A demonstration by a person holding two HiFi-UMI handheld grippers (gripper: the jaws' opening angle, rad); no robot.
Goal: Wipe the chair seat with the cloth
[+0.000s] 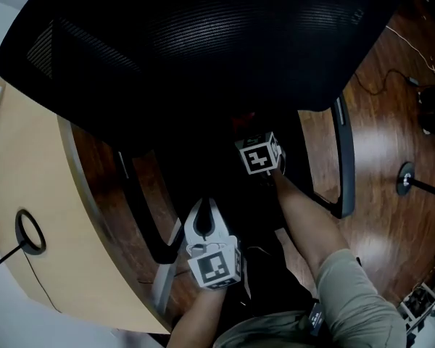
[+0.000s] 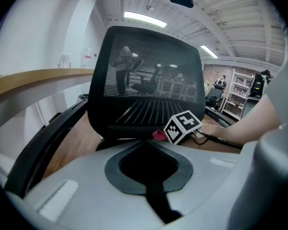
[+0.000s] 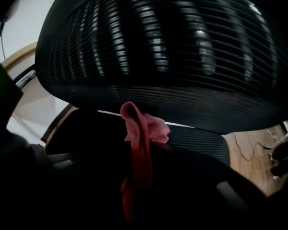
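A black mesh office chair fills the head view, its backrest [image 1: 196, 42] above the dark seat [image 1: 225, 187]. My right gripper [image 1: 259, 151] reaches over the seat toward the backrest and is shut on a red cloth [image 3: 140, 138]. The cloth stands up in a fold between its dark jaws, just under the backrest [image 3: 163, 47]. My left gripper [image 1: 205, 209] hovers over the seat's front part, shut and empty. In the left gripper view the red cloth [image 2: 159, 134] peeks out beside the right gripper's marker cube [image 2: 182, 126], in front of the backrest [image 2: 149, 80].
A curved wooden desk [image 1: 29, 180] with a black ring [image 1: 29, 232] on it lies close on the left. The chair's armrests [image 1: 344, 165] [image 1: 148, 216] flank the seat. On the wood floor to the right are cables [image 1: 391, 78] and a round stand base [image 1: 404, 178].
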